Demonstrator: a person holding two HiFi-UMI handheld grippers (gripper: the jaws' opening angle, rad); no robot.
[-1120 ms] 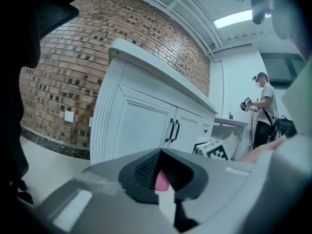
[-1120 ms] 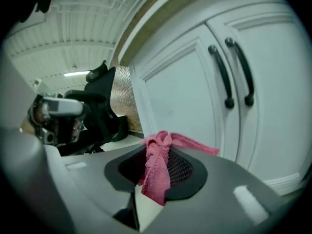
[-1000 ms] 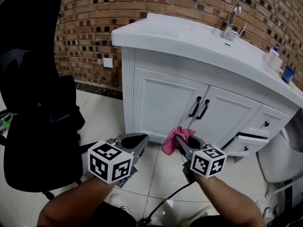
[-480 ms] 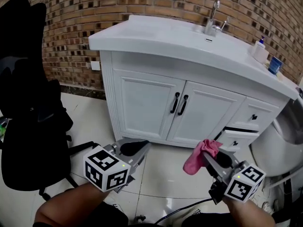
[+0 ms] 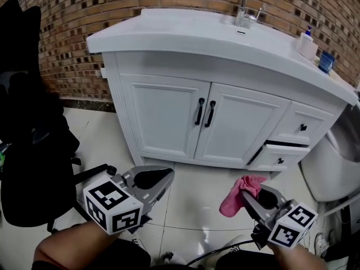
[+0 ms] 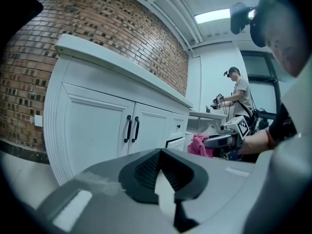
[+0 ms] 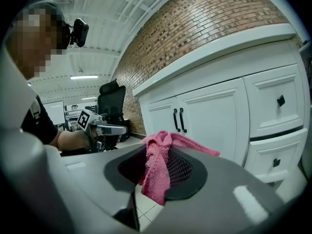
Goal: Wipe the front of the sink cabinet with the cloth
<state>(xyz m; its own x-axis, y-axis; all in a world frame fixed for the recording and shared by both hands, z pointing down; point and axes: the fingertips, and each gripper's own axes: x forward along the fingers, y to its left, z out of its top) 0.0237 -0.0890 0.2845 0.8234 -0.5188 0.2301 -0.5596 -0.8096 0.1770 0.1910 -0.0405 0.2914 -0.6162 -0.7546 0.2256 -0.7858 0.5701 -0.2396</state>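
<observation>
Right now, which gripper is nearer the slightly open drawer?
Right. The right gripper, holding the cloth, is below-left of the drawer; the left gripper is farther left, before the left door.

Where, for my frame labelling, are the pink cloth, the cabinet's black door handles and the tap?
pink cloth (image 5: 236,196), head view, on its bunched middle.
black door handles (image 5: 199,111), head view, on the left handle of the pair.
tap (image 5: 244,13), head view, on its lower stem.

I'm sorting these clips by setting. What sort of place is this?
Probably a bathroom mock-up inside a lab or office: a white sink cabinet with a faucet stands against a brick wall, yet a black office chair sits beside it on the tiled floor.
</observation>
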